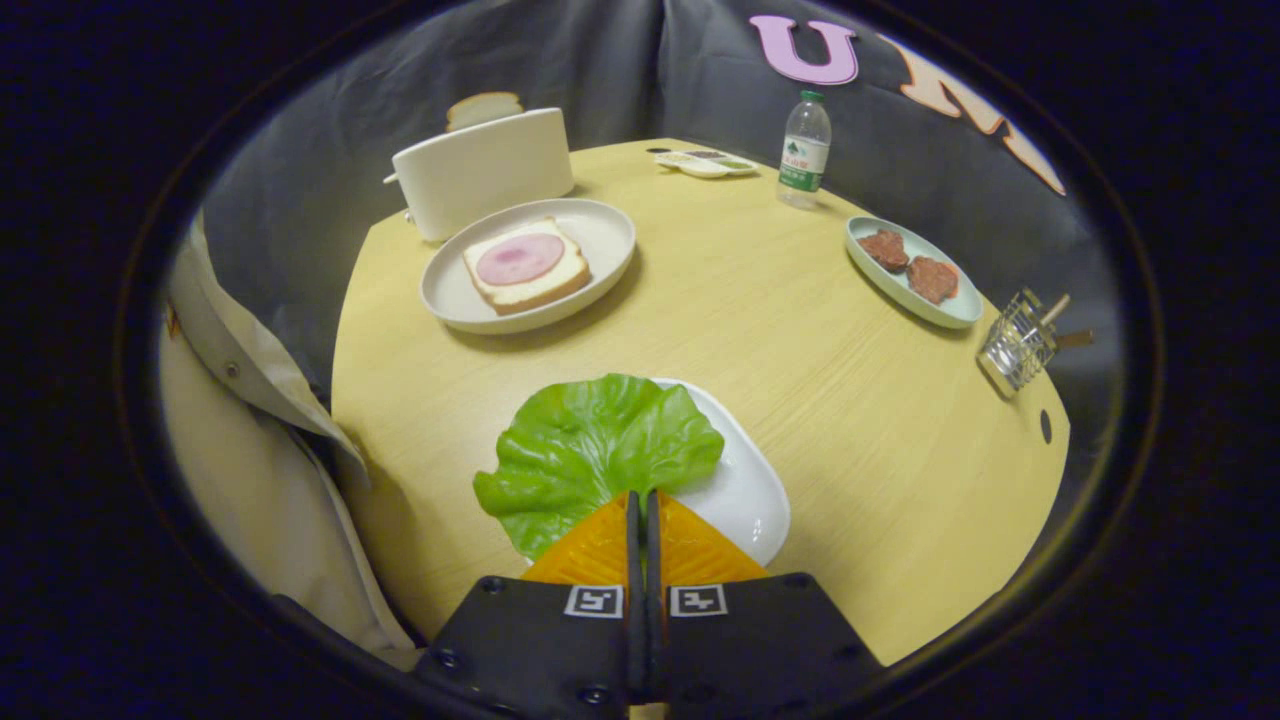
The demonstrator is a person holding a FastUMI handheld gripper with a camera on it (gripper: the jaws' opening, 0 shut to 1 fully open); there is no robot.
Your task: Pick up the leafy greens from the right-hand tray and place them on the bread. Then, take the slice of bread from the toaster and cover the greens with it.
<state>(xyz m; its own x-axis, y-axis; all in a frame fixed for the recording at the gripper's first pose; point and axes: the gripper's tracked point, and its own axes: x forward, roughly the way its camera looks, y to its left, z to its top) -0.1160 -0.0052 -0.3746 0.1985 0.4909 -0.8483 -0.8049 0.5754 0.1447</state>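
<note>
The gripper [641, 497] has its fingers pressed together on the near edge of the leafy greens [595, 450], pinching the leaf. The leaf lies partly on a white tray [745, 490] and hangs over the tray's left side above the worktop [780, 330]. Beyond it stands a round plate [600, 235] with a slice of bread [530, 285] carrying a pink round of ham [519, 258]. Just behind the plate is the white toaster [485, 170], with a second bread slice [483, 108] rising from its top. A water bottle [804, 150] stands farther right.
</note>
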